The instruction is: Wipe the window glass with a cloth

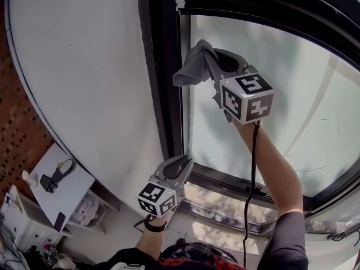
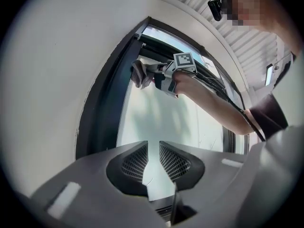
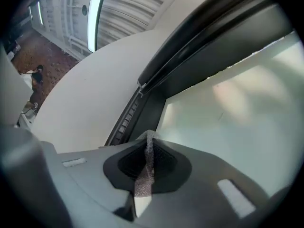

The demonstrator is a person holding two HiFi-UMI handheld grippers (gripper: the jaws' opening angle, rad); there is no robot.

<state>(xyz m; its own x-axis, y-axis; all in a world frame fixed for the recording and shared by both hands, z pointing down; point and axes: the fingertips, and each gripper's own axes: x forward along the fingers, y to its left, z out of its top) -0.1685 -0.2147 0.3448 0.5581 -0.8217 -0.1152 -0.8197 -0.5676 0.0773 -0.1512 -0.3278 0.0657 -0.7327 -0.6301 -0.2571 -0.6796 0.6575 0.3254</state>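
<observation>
My right gripper [image 1: 209,58] is raised to the upper left corner of the window glass [image 1: 281,94] and is shut on a grey cloth [image 1: 194,66]. The cloth bunches against the glass next to the dark frame [image 1: 166,77]. Between the right jaws a strip of the cloth [image 3: 145,172] shows pinched, with the glass [image 3: 228,113] ahead. My left gripper [image 1: 179,165] hangs lower, by the bottom left corner of the pane, jaws a little apart and nothing between them. From the left gripper view the right gripper [image 2: 164,75] and cloth [image 2: 139,74] appear high on the glass [image 2: 156,122].
A white curved wall [image 1: 84,77] lies left of the dark frame. A dark lower sill [image 1: 236,184] runs under the pane. Far below at the left stand a white table [image 1: 59,187] with small items and white shelving [image 1: 19,224]. A black cable [image 1: 253,173] trails along the right forearm.
</observation>
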